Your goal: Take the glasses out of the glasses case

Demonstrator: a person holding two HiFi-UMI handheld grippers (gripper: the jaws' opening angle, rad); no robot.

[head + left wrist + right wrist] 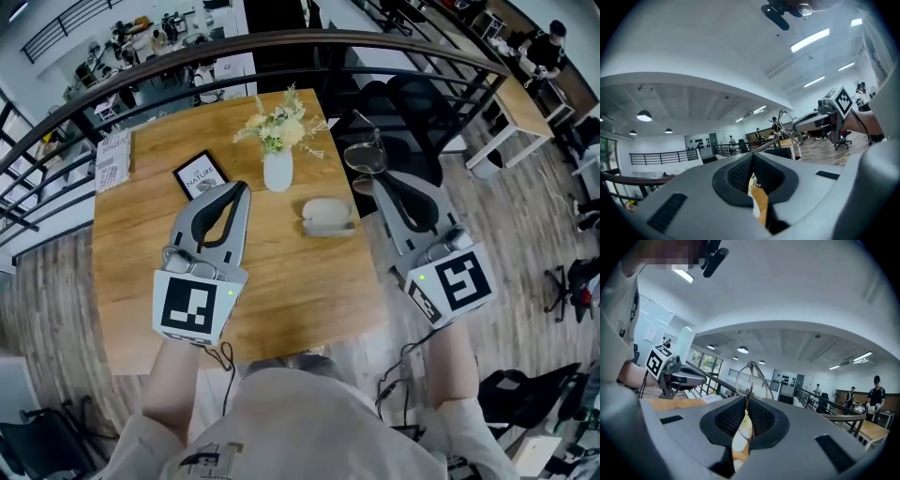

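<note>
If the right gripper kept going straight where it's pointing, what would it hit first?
Probably nothing near. The right gripper, shut on the glasses, points into open air; only a far railing lies ahead, depth unclear.

We see the thin wire-framed glasses (pixel 364 157) with clear rounded lenses held clear of the case, right of centre in the upper half of the head view. They stand on edge, pinched by one lens between the closed jaws of the right gripper (pixel 379 184) (in the right gripper view the upper lens (pixel 749 376) rises above the jaw tips). The pale grey oval glasses case (pixel 328 216) lies flat on the wooden table (pixel 281 281) near the frame's centre, below and left of the glasses and apart from them.
</note>
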